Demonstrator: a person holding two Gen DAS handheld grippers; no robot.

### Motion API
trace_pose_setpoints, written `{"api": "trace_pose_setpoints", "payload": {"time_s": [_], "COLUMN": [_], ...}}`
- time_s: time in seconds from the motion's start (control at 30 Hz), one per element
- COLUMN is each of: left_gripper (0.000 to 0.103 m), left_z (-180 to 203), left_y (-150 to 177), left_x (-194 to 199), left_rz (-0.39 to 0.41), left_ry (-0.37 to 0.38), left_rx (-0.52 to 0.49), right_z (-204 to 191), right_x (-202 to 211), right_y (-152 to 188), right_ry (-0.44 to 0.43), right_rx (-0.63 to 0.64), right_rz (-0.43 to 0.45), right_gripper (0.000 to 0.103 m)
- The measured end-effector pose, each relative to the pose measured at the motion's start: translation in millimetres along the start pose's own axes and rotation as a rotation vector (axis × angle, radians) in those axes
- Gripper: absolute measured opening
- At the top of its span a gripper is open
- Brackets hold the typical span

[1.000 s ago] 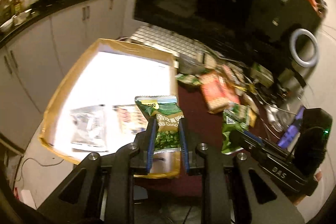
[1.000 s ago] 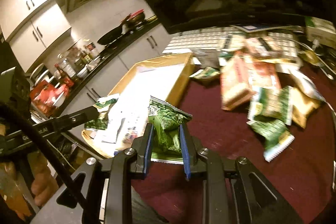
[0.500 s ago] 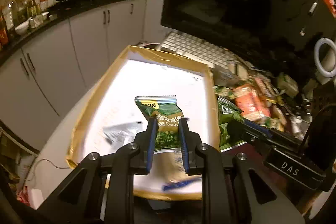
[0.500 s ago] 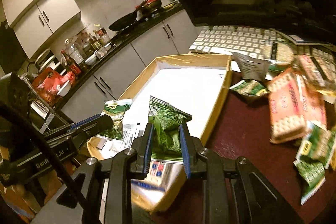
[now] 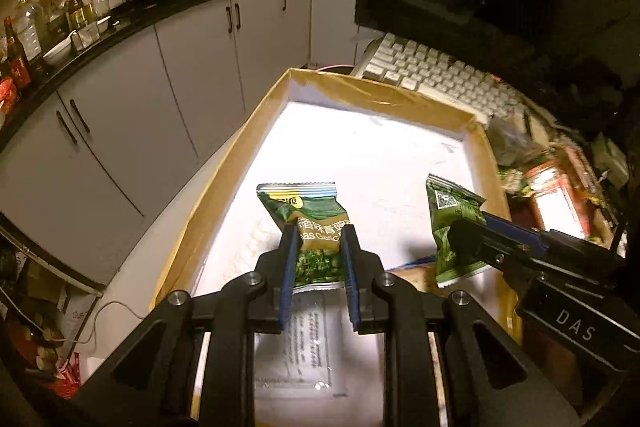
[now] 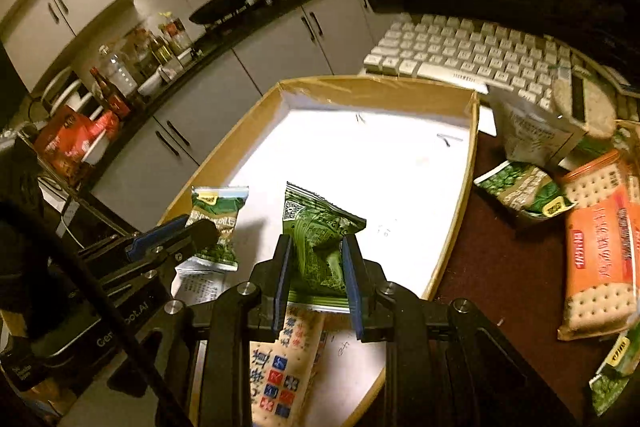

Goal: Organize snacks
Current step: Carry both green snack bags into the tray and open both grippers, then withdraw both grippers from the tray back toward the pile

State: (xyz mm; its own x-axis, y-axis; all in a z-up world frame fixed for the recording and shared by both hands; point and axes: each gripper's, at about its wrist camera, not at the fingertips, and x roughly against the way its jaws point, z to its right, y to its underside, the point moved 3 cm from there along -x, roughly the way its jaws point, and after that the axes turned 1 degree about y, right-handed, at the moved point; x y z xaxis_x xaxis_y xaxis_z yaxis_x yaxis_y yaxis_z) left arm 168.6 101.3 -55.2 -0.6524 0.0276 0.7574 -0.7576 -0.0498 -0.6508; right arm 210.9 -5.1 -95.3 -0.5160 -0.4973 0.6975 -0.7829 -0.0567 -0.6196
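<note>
Holding a green pea packet [image 5: 318, 239], the left gripper [image 5: 319, 251] hangs above the cardboard tray [image 5: 208, 195]. Right gripper [image 6: 316, 259] clamps a crumpled green packet [image 6: 318, 239] beside it, apparently clear of the tray floor. More snacks [image 6: 596, 251] lie on the table [image 6: 504, 267].

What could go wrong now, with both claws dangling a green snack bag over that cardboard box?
1. The right gripper holds its green packet near the box's right wall; released there, it might catch the rim or land on the table.
2. The left gripper grips its pea packet above a clear packet already in the box, so it may pile up untidily.
3. The two grippers sit close together and could bump.
</note>
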Motion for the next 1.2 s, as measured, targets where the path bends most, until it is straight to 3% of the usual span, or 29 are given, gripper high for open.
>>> {"api": "trace_pose_setpoints", "payload": {"time_s": [0.13,0.37,0.43,0.47,0.57,0.83,1.2], "left_gripper": [0.023,0.026,0.042,0.055,0.068,0.070,0.075], "left_z": [-1.7,-3.9,-5.5,-6.8,-5.7,17.9,59.9], "left_y": [-0.6,1.9,1.6,1.2,-0.1,12.5,31.1], "left_x": [-12.1,-27.4,-26.9,-23.4,-6.9,40.0,81.2], "left_rz": [-0.027,-0.070,-0.072,-0.055,0.008,0.082,0.130], "left_ry": [-0.011,0.005,0.015,0.009,0.004,-0.005,0.000], "left_rx": [-0.008,-0.006,0.001,0.010,0.025,-0.008,-0.052], "right_z": [-0.2,4.3,3.2,2.3,-1.6,-7.3,15.4], "right_x": [-5.4,-5.8,2.0,5.4,19.6,65.1,112.1], "right_y": [2.6,2.4,4.3,4.8,8.1,23.2,50.8], "right_ry": [0.072,0.100,0.107,0.113,0.117,0.114,0.143], "right_rx": [0.037,0.009,0.013,0.014,0.026,0.051,0.018], "right_rz": [-0.010,-0.018,0.000,0.009,0.046,0.116,0.184], "right_gripper": [0.025,0.030,0.041,0.048,0.052,0.054,0.055]}}
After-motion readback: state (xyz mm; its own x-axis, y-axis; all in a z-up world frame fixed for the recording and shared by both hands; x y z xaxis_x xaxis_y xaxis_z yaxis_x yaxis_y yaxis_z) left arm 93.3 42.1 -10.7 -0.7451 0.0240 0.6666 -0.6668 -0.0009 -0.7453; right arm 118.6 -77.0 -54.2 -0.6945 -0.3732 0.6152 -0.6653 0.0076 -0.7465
